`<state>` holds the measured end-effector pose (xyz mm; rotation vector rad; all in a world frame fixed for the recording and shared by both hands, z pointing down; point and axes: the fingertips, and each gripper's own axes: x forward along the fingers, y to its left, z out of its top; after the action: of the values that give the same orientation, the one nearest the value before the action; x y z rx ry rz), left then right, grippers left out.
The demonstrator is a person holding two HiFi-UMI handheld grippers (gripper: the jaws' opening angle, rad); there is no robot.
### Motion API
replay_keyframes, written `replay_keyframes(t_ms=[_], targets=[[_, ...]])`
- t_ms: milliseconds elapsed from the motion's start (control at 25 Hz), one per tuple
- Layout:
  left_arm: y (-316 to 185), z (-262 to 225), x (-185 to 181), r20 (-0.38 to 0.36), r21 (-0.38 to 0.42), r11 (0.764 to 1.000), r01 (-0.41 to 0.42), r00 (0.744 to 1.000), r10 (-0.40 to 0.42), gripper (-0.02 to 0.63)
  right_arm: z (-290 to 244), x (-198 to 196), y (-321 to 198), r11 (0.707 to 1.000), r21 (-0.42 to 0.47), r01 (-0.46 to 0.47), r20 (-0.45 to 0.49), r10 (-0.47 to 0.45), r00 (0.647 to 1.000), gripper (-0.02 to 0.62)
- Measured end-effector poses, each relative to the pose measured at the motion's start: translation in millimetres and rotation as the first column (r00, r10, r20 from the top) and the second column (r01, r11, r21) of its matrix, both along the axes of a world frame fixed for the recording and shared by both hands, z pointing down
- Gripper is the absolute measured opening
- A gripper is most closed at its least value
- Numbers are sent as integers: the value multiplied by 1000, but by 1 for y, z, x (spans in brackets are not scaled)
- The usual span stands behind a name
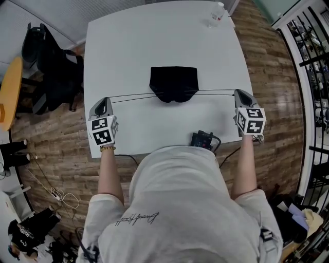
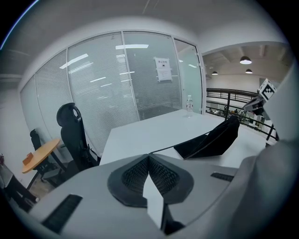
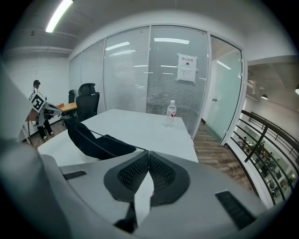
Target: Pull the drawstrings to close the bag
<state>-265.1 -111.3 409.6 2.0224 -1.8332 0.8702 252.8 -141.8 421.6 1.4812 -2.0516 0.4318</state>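
Note:
A black drawstring bag lies in the middle of the white table, its mouth bunched toward me. Thin black drawstrings run taut from the mouth to both sides. My left gripper is shut on the left string end near the table's left edge; my right gripper is shut on the right string end near the right edge. In the left gripper view the bag sits to the right with a string reaching the closed jaws of the left gripper. In the right gripper view the bag lies left of the right gripper.
A clear water bottle stands at the table's far right corner. A black device with cables rests at the near edge. Black office chairs stand left of the table, and a railing runs along the right.

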Motion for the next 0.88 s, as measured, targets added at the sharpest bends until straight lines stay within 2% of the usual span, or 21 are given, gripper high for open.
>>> replay_keyframes(t_ms=[400,560,880], targets=[[1,3,-6,-66,-21,1000,10,998,-11,14,5,9,3,1000,-13,-24,68,25,997,25],[4,0,-1,-165,-22,999,30,986,-33,14,7,14,5,999,-22,-30,61,31,998,25],[4,-4,4,-173,-13,1000,20,985,-22,21,4,20,4,999,-21,-49,66,50,997,25]])
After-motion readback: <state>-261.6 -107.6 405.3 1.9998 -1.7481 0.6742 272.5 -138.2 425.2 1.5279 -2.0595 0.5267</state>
